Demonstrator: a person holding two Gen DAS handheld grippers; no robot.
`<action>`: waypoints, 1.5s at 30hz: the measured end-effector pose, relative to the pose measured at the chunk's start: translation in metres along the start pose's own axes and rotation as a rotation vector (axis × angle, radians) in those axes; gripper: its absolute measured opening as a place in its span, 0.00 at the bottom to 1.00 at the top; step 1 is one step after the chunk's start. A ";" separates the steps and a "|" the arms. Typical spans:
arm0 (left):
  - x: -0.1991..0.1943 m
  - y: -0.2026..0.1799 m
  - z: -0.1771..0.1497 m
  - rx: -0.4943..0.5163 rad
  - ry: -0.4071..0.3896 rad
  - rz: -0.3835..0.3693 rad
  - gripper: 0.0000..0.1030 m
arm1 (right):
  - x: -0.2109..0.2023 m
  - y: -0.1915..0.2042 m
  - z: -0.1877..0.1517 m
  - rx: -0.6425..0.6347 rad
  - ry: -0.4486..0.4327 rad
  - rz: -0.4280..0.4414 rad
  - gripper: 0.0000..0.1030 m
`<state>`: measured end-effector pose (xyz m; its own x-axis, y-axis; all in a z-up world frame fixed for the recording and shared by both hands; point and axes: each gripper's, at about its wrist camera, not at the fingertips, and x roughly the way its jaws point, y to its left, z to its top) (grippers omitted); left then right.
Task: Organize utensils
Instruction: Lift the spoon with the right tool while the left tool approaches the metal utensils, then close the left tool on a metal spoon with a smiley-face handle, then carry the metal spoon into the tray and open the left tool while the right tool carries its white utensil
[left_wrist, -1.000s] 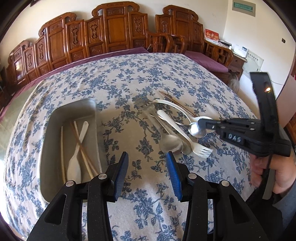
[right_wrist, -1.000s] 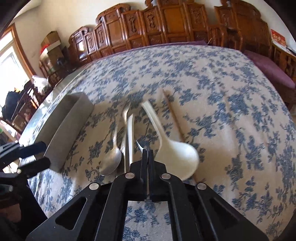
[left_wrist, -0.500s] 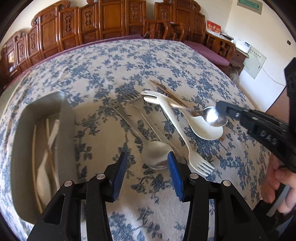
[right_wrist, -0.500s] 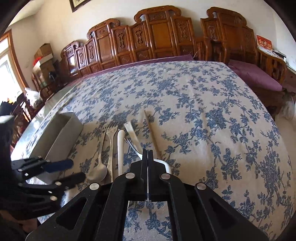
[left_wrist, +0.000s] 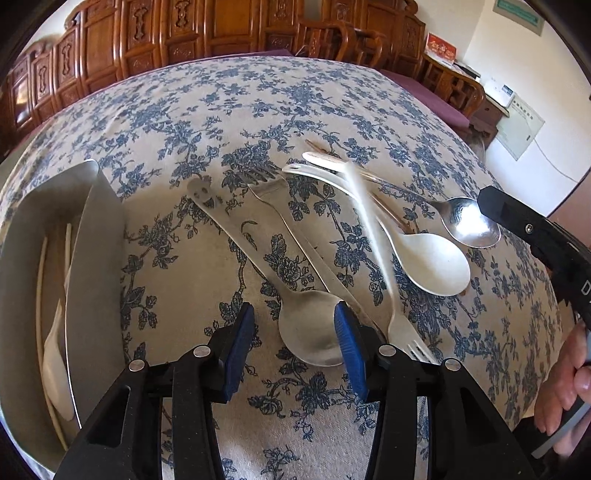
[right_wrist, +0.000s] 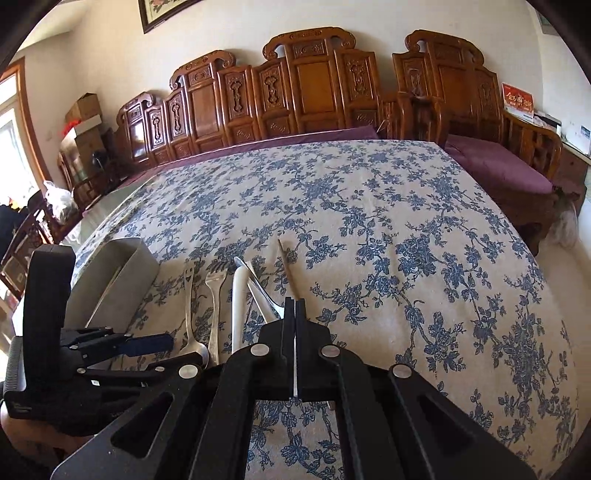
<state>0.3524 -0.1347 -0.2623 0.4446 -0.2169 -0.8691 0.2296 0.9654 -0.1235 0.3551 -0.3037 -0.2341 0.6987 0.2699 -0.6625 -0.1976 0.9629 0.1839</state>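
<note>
My left gripper (left_wrist: 293, 334) is open, its blue pads either side of the bowl of a large steel spoon (left_wrist: 310, 338) lying on the floral cloth. Beside it lie a steel fork (left_wrist: 295, 236), a white plastic fork (left_wrist: 373, 236), a white plastic spoon (left_wrist: 428, 258) and brown chopsticks (left_wrist: 319, 147). My right gripper (right_wrist: 294, 306) is shut on the bowl of a small steel spoon (left_wrist: 469, 225) and holds it lifted at the right. The metal tray (left_wrist: 94, 258) at the left holds chopsticks and a white spoon (left_wrist: 57, 354).
The table's right edge drops off near the right gripper. Carved wooden chairs (right_wrist: 314, 85) line the far side, with a purple-cushioned bench (right_wrist: 495, 170) at the right. The tray also shows in the right wrist view (right_wrist: 125, 273), with the left gripper (right_wrist: 147, 345) in front of it.
My left gripper has moved forward and down over the large steel spoon's bowl. My right gripper has lifted the small steel spoon up and away to the right.
</note>
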 end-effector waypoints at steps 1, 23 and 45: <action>0.000 0.000 0.001 -0.002 0.000 0.003 0.40 | 0.000 0.000 0.000 -0.002 0.001 0.000 0.01; 0.011 0.009 0.015 0.006 -0.024 0.142 0.13 | 0.001 0.005 -0.001 -0.009 0.006 0.012 0.01; -0.056 0.026 -0.007 0.061 -0.064 0.092 0.05 | -0.014 0.023 0.005 -0.052 -0.043 0.012 0.01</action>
<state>0.3271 -0.0967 -0.2197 0.5197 -0.1388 -0.8430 0.2371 0.9714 -0.0138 0.3438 -0.2858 -0.2170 0.7246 0.2822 -0.6288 -0.2409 0.9585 0.1524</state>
